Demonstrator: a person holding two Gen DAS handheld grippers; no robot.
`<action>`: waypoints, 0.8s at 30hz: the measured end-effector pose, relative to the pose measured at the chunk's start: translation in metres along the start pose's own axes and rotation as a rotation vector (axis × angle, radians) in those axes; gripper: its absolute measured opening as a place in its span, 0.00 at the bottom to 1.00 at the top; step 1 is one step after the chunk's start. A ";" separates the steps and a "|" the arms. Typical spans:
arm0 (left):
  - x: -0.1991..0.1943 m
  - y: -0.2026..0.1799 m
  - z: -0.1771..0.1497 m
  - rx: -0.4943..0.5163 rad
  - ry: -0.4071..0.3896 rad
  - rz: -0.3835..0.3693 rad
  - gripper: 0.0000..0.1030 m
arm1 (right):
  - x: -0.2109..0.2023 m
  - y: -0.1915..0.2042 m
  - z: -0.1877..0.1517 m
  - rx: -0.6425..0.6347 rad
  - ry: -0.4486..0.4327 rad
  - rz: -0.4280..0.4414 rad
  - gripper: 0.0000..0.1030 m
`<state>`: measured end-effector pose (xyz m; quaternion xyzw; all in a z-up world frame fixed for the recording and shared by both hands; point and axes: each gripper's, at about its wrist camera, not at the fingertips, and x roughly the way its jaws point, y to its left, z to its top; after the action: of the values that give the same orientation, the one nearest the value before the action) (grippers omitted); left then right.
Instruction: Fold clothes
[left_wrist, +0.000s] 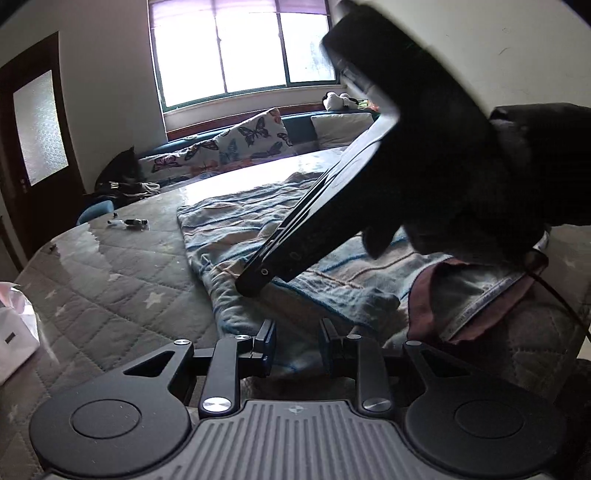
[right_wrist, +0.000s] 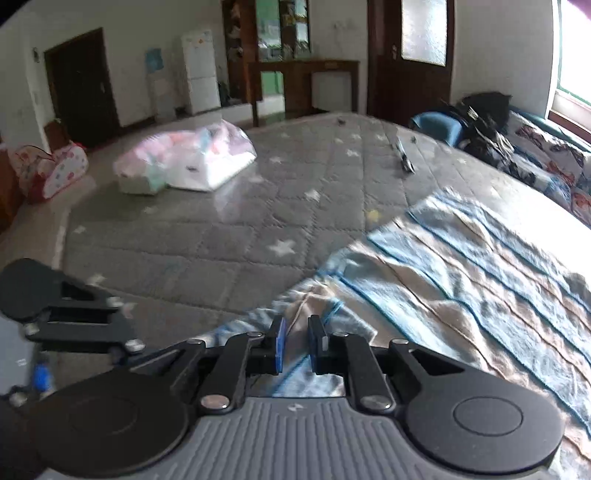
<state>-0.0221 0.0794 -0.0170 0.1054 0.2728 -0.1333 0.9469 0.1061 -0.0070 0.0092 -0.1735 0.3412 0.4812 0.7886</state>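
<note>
A blue, white and tan striped garment (left_wrist: 236, 221) lies spread on the grey star-quilted bed (left_wrist: 110, 288); it also shows in the right wrist view (right_wrist: 461, 258). My left gripper (left_wrist: 297, 349) is open, its fingers just above the garment's near edge, holding nothing. My right gripper (right_wrist: 295, 347) is open above the garment's rumpled near corner; cloth shows in the gap but is not pinched. The right gripper's body (left_wrist: 314, 221) crosses the left wrist view, held by a black-gloved hand (left_wrist: 461, 166). The left gripper's linkage (right_wrist: 66, 310) shows at the left of the right wrist view.
A plastic bag of packaged items (right_wrist: 184, 158) sits on the bed's far side. A marker pen (left_wrist: 127, 222) lies on the quilt. Butterfly-print cushions (left_wrist: 255, 136) line the window seat. A dark bag (right_wrist: 484, 122) and a blue chair (right_wrist: 439, 125) stand beside the bed.
</note>
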 end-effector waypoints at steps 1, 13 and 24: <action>-0.001 0.002 0.000 -0.006 0.000 -0.004 0.27 | 0.003 -0.003 0.000 0.008 0.004 -0.004 0.10; -0.012 0.020 -0.008 -0.089 0.012 0.027 0.32 | 0.013 -0.004 0.013 -0.003 0.001 -0.006 0.12; -0.015 0.015 -0.003 -0.056 0.001 0.047 0.32 | -0.015 -0.007 -0.004 -0.036 0.022 -0.023 0.14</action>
<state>-0.0313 0.0973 -0.0097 0.0855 0.2741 -0.1031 0.9523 0.1057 -0.0226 0.0166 -0.1969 0.3390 0.4760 0.7872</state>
